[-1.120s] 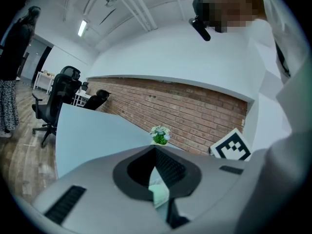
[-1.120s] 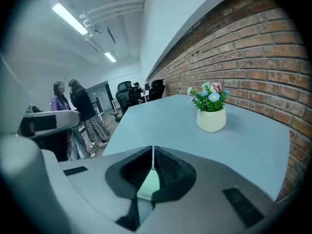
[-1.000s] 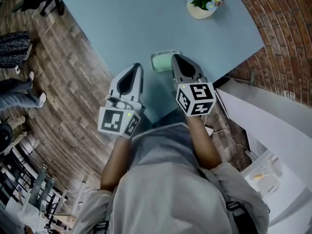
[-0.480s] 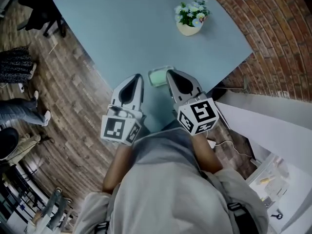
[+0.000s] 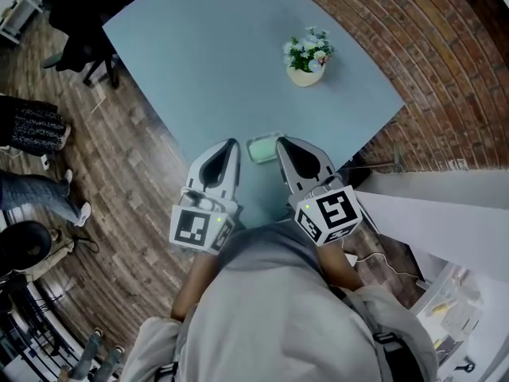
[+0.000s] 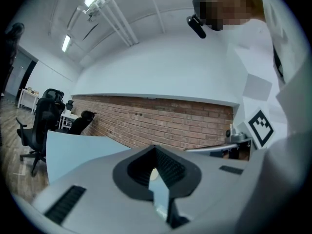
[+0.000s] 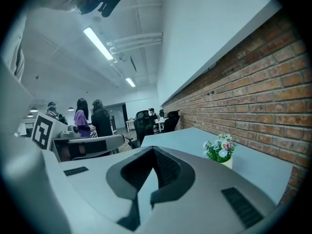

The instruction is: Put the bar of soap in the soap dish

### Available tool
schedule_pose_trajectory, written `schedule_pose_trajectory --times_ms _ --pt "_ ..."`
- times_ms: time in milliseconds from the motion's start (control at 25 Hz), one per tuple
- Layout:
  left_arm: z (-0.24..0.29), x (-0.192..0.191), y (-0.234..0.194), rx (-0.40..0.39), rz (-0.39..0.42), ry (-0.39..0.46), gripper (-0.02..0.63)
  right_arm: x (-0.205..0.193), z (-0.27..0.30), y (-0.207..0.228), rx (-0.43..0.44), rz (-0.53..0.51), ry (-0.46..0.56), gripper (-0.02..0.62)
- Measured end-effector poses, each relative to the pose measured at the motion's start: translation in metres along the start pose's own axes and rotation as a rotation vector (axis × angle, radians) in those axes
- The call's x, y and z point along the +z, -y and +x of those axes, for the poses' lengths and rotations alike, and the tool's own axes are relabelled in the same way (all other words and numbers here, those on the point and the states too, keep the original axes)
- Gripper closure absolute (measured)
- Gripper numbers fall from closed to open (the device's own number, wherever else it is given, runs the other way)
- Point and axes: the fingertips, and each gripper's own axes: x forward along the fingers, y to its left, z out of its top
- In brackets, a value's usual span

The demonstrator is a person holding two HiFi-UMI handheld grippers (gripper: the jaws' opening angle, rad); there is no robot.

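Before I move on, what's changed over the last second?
The left gripper and right gripper have lifted away from the table, and the head view has risen with them, so more of the table shows. Nothing was taken hold of or let go: both are shut and empty. The green soap dish sits in place between their tips, and the flower pot hasn't moved.

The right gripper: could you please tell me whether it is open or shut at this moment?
Shut. The right gripper has its fingers closed together at the tips in its own view, with nothing between them.
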Motion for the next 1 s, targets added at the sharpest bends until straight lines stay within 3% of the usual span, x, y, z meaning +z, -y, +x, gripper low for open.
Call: schedule_pose_trajectory --times_ms 720,1000 --pt "-0.017 0.006 0.015 0.0 0.007 0.007 0.603 0.018 -0.024 -0.002 -0.028 -0.048 0.038 0.583" --pt "-0.02 -0.002 0.014 0.007 0.0 -0.005 0.603 0.008 -0.023 -0.004 -0.024 -0.039 0.019 0.581"
